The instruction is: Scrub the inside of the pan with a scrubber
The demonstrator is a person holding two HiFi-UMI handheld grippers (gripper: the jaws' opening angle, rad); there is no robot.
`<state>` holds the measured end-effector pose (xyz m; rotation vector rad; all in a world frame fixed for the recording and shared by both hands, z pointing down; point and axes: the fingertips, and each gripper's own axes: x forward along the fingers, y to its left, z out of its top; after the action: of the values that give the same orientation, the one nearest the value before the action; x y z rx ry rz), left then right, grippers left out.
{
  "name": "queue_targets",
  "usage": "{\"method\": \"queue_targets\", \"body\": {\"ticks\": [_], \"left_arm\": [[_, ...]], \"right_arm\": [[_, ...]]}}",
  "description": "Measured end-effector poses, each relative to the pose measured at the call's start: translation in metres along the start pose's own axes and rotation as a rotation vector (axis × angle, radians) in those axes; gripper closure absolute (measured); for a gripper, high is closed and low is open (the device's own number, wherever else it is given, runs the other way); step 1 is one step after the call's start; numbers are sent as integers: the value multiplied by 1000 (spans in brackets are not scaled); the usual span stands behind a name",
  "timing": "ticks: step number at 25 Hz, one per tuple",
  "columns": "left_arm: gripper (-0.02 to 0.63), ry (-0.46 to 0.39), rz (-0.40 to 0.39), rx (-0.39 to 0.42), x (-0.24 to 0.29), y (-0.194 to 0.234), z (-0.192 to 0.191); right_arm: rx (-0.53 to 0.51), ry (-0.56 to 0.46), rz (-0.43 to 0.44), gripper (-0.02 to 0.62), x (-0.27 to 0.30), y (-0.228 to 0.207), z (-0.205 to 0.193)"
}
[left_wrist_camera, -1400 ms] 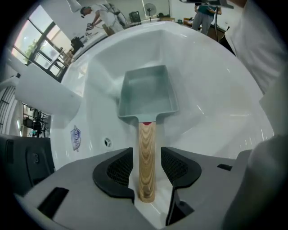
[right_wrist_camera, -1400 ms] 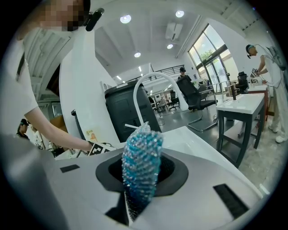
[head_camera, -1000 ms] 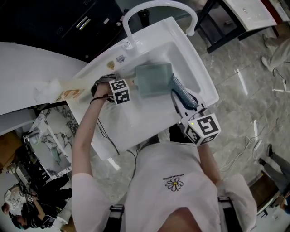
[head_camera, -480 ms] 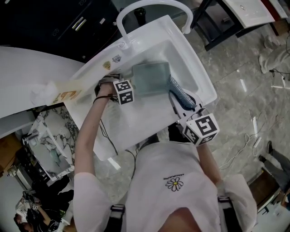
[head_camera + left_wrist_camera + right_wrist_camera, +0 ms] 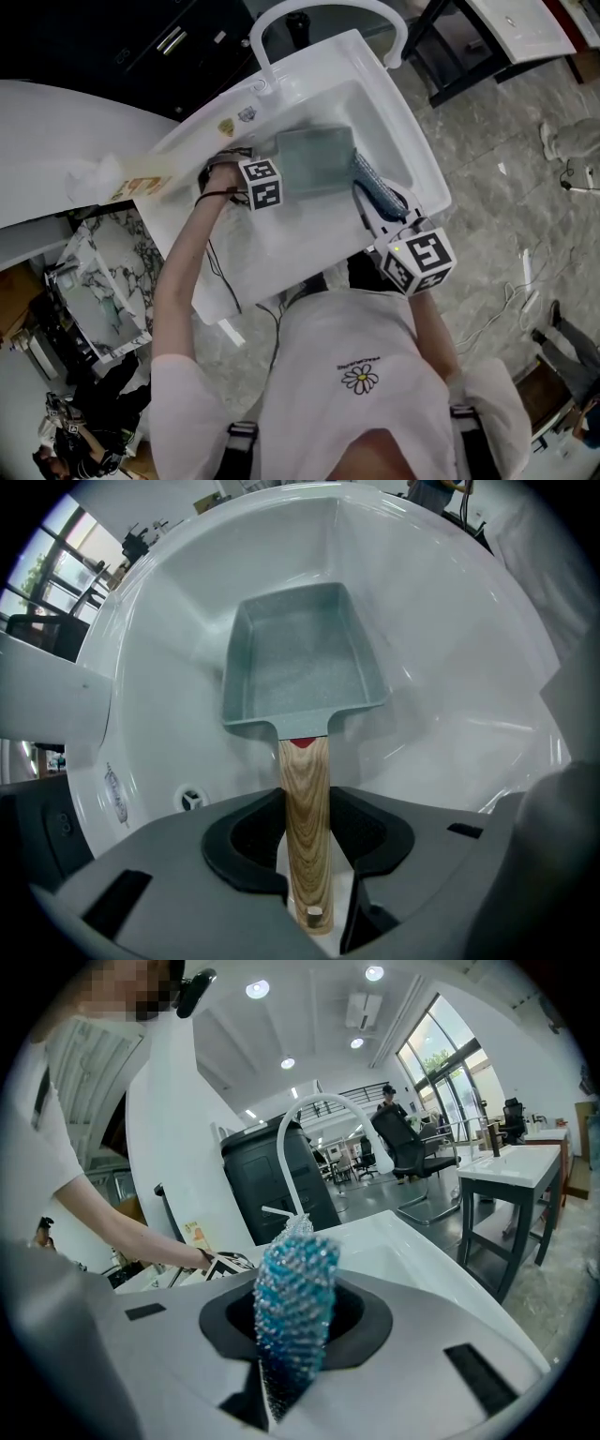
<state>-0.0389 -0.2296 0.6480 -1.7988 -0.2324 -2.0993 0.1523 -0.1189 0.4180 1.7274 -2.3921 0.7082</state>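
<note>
A grey-green rectangular pan [image 5: 314,161] lies in the white sink [image 5: 412,141]; in the left gripper view the pan [image 5: 302,658] shows its empty speckled inside. Its wooden handle [image 5: 305,789] runs back between the jaws of my left gripper [image 5: 307,855], which have just been closing and now clamp it. In the head view the left gripper [image 5: 270,173] points down at the pan's left end. My right gripper [image 5: 380,214] hovers over the sink's near right corner, shut on a blue mesh scrubber [image 5: 292,1307], whose end [image 5: 378,192] reaches toward the pan's right side without touching it.
A curved white faucet [image 5: 328,11] arches over the sink's far end. The drain [image 5: 191,799] sits left of the handle on the basin floor. A yellowish printed sheet [image 5: 141,185] and crumpled paper lie on the counter left of the sink.
The left gripper has edged slightly toward the pan. The right gripper and scrubber have stayed where they were.
</note>
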Motion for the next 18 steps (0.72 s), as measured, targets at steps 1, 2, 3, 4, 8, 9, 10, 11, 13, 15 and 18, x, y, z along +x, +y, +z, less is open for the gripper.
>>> {"method": "queue_targets", "body": {"ticks": [1,2,3,4,8,9,10,11,13,15,18], "left_arm": [[453,3,-13,-9,-4,-3,0],[454,8,-27,-19,-8,-7,-1],[453,14,-42,-27,-13,-11,-2],[453,23,-56,-34,-17,-16,-4],[454,65,-114,-52,-29,-37,-11],[453,76,-126,-55,-31,-42,-13],[454,88,-134,-57,-32,-48,-16],[454,97,-137,-62,-33,-52,-18],[454,104,-131,-84,-35,-58,-22],[456,106,-111,-117,-38,-63,-25],[457,116,-78,-160,-37,-73,-24]], "right_arm": [[-7,2,3,534,1,-1,1],[-13,4,6,534,3,-1,3],[-18,5,11,534,4,-1,4],[-22,5,16,534,6,0,6],[-53,19,62,534,8,9,10],[-60,32,71,534,8,12,9],[-66,51,73,534,9,13,7],[-72,78,69,534,10,13,3],[-86,142,55,534,13,10,-5],[-108,206,46,534,18,5,-13],[-142,285,55,534,30,-4,-24]]}}
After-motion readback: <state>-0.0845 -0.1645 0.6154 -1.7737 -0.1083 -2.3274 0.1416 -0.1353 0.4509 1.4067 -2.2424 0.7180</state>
